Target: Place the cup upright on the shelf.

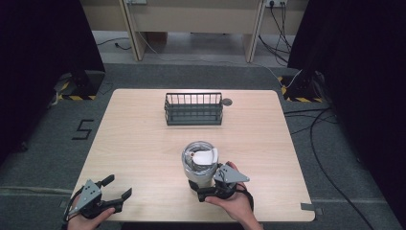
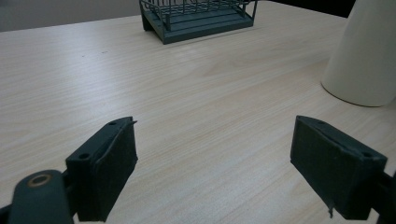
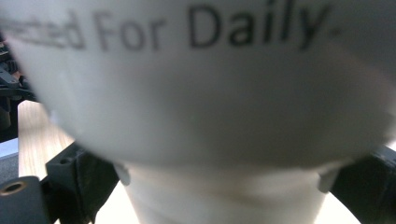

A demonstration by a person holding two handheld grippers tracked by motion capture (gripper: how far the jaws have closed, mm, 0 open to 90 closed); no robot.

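Both hands rest low at the desk's (image 1: pixel 143 143) near edge, the left claw (image 1: pixel 116 188) spread wide over bare wood, the right claw (image 1: pixel 207 189) parted around one white cup (image 1: pixel 199 163), one wire rack (image 1: pixel 194 109) standing beyond.

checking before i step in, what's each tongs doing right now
Left tongs: open, empty, over the table.
Right tongs: open, jaws around the white cup, not gripping.

Bare table (image 1: pixel 134 143) lies open all around the left gripper (image 1: pixel 117 188), while the white cup (image 1: pixel 200 165) blocks the right gripper (image 1: pixel 203 191), with the wire rack (image 1: pixel 194 109) well beyond.
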